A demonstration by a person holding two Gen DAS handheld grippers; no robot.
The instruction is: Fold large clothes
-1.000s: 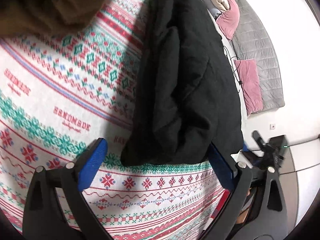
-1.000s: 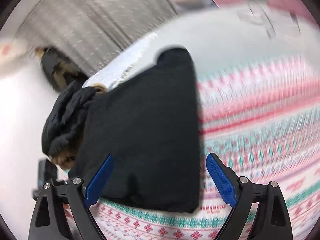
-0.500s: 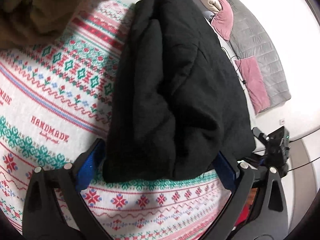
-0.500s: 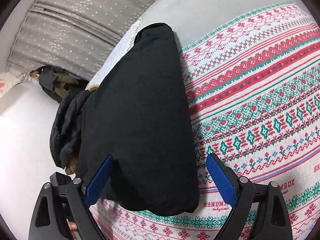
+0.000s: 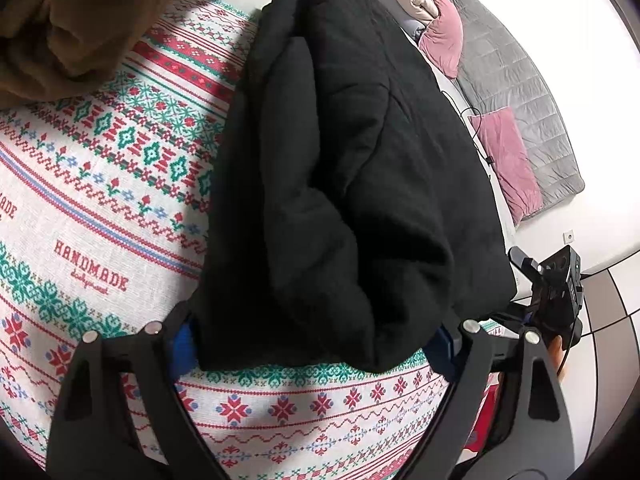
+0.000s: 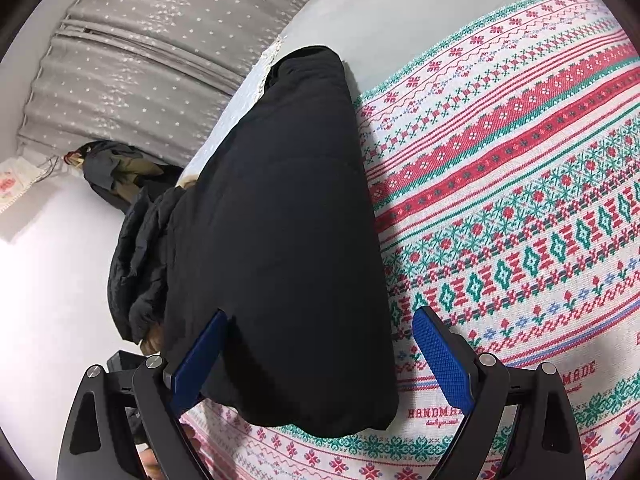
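The black padded jacket (image 5: 352, 168), folded into a long bundle, lies on the patterned blanket (image 5: 100, 208) — its long axis running away from both cameras. The left hand-held gripper (image 5: 312, 344) is closing around the near end, likely to grip it; the right hand-held gripper (image 6: 316, 360) straddles it, spread wide — not pinching.

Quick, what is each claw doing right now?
Left claw: closing around the near end of the black garment.
Right claw: open, straddling the garment's corner.
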